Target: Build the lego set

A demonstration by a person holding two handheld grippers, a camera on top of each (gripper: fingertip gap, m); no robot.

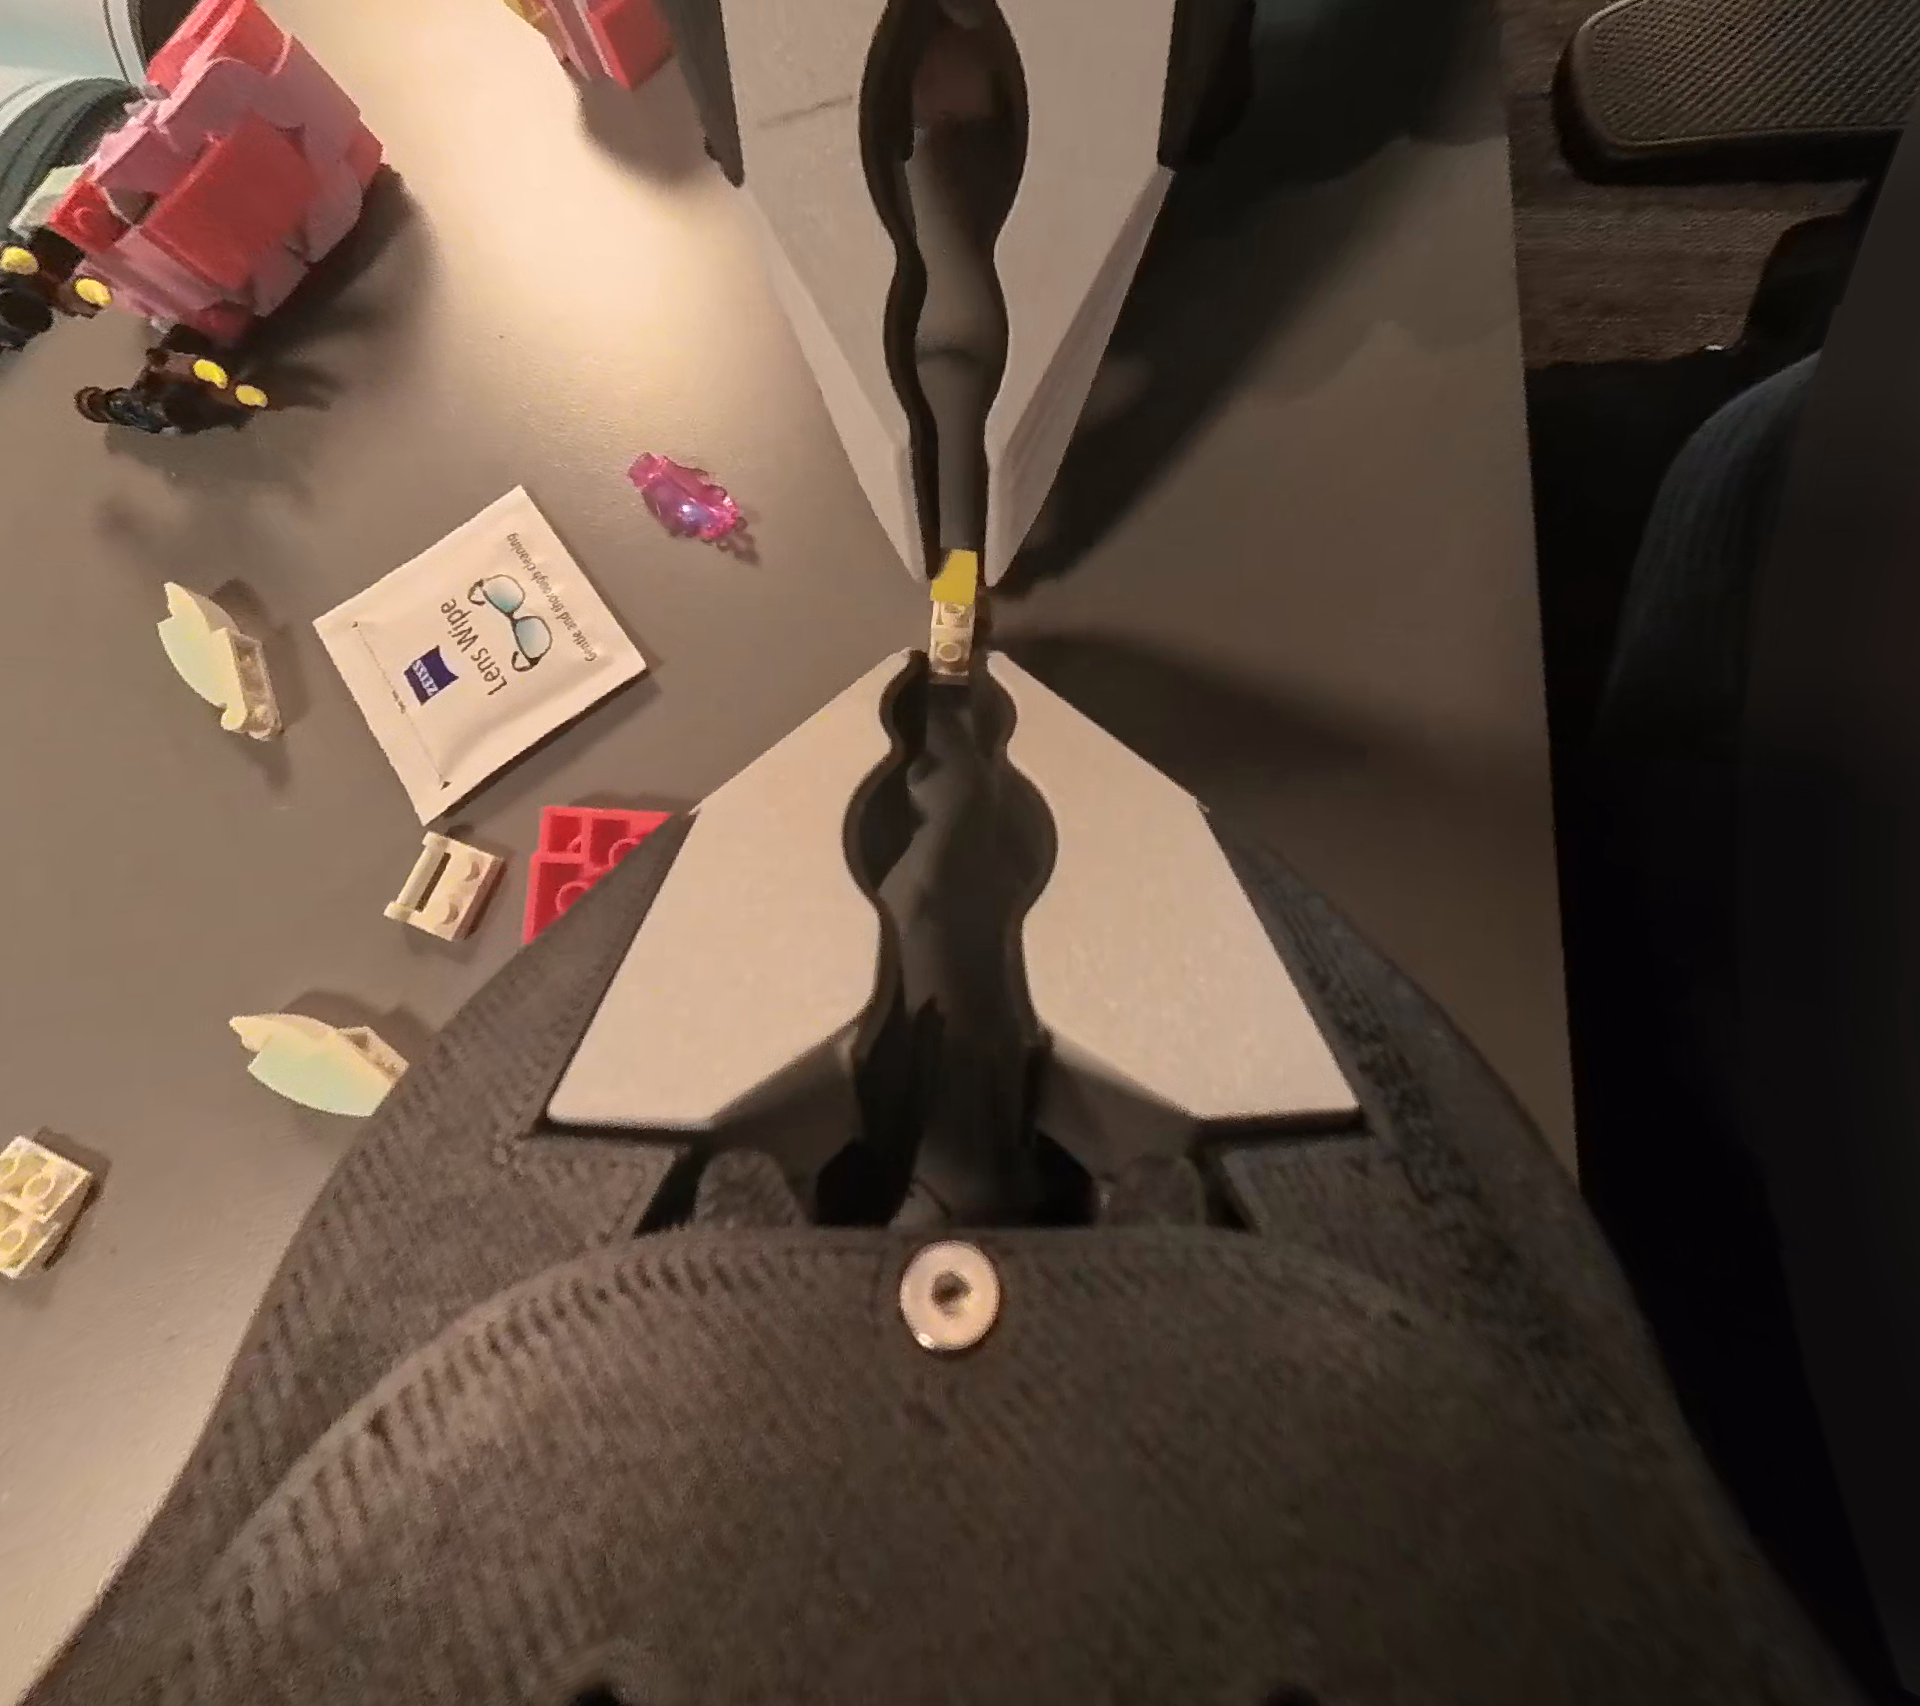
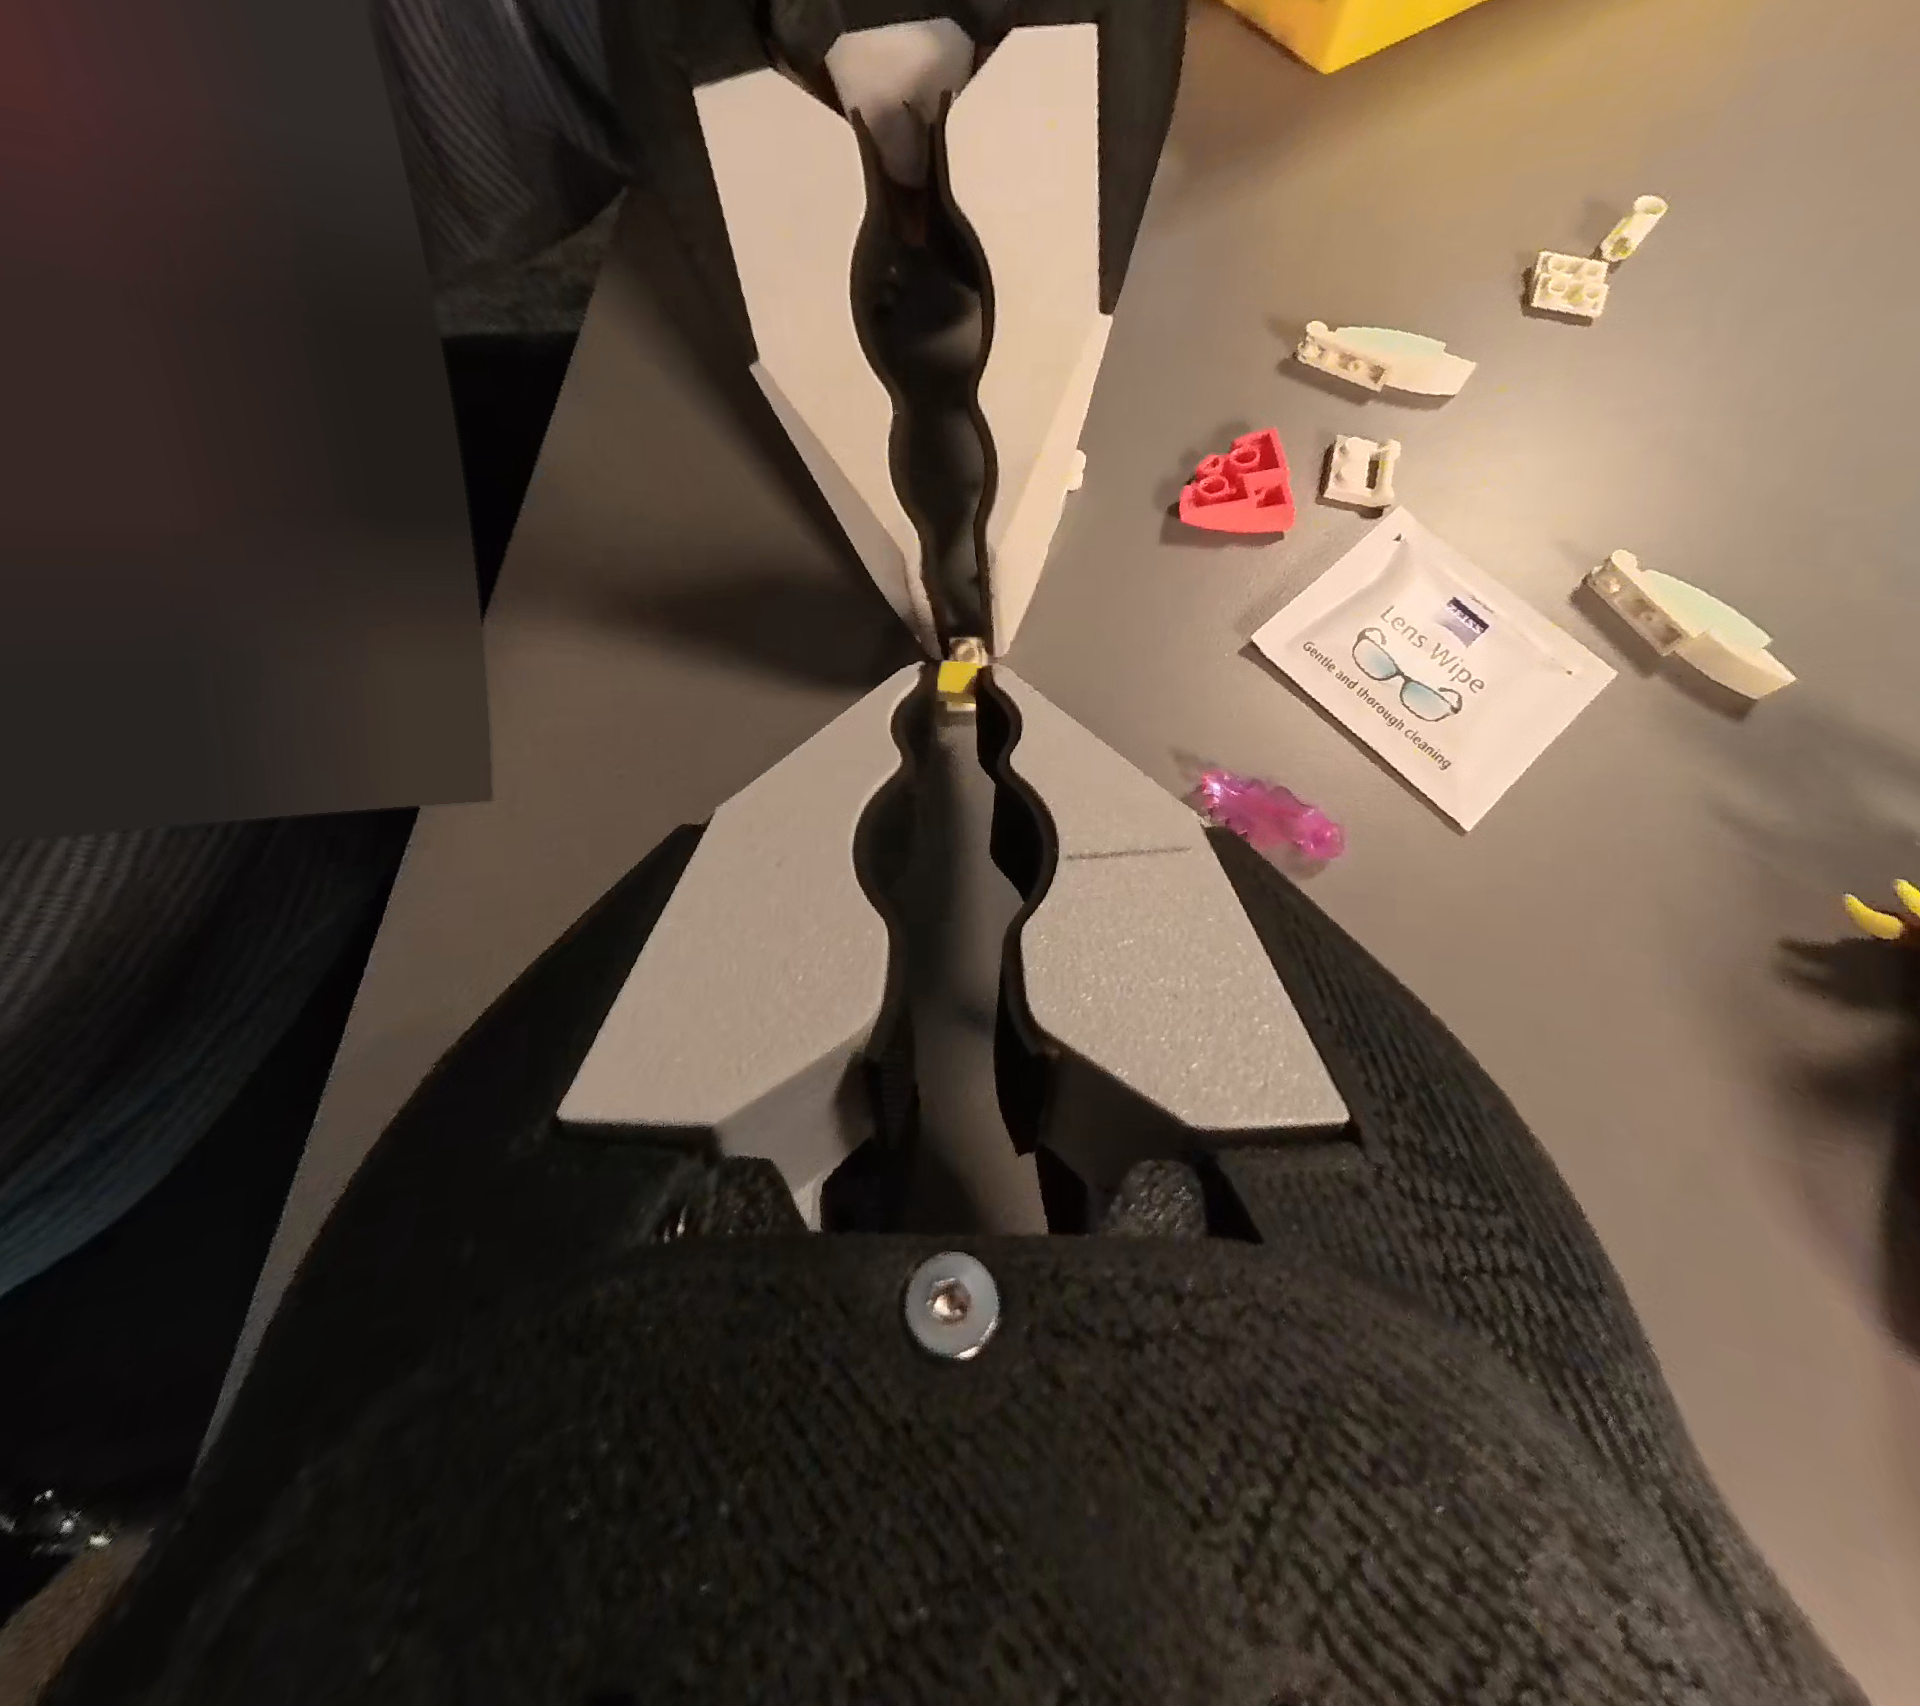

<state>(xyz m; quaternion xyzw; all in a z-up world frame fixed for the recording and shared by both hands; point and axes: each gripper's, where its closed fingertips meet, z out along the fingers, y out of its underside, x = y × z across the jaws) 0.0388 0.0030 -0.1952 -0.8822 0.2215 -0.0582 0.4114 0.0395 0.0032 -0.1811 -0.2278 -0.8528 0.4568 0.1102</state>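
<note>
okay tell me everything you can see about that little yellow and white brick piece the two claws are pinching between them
The brick piece is a tiny plastic stack: a yellow sloped part joined to a white studded part, glossy and hard-looking. It hangs above the grey table, clear of the loose pieces there. The left claw pinches its white end; the right claw, tip to tip with it, pinches the yellow end. Nothing else touches it.

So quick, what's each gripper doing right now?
Left gripper: closed on the small white brick.
Right gripper: closed on the small yellow piece.
</note>
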